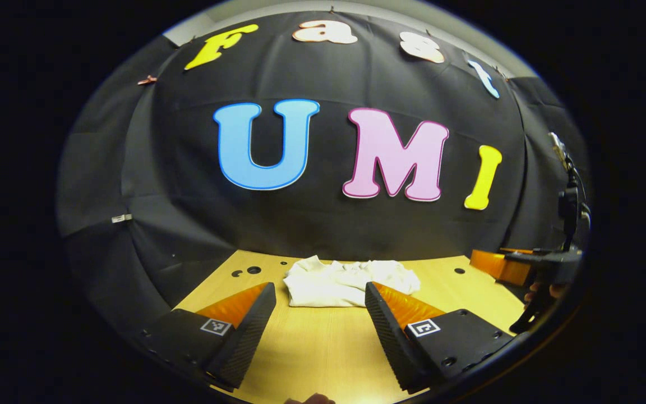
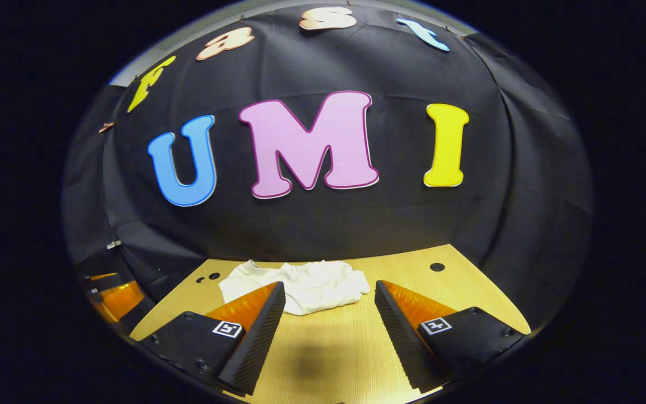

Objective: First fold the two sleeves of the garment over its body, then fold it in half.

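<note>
A white garment (image 1: 345,283) lies in a folded, somewhat rumpled bundle on the wooden table (image 1: 323,348), near the black back wall. My left gripper (image 1: 320,294) hangs open above the table, a little in front of the bundle, with nothing between its fingers. In the right gripper view the same garment (image 2: 300,285) sits ahead and slightly left. My right gripper (image 2: 330,292) is open too, held clear of the cloth. The right gripper (image 1: 530,268) also shows at the far right of the left gripper view, with a hand on it.
The table (image 2: 351,348) has small round holes near its back corners (image 1: 253,270) (image 2: 437,266). Black cloth walls close it in behind and at both sides. The left gripper (image 2: 112,294) appears at the left edge of the right gripper view.
</note>
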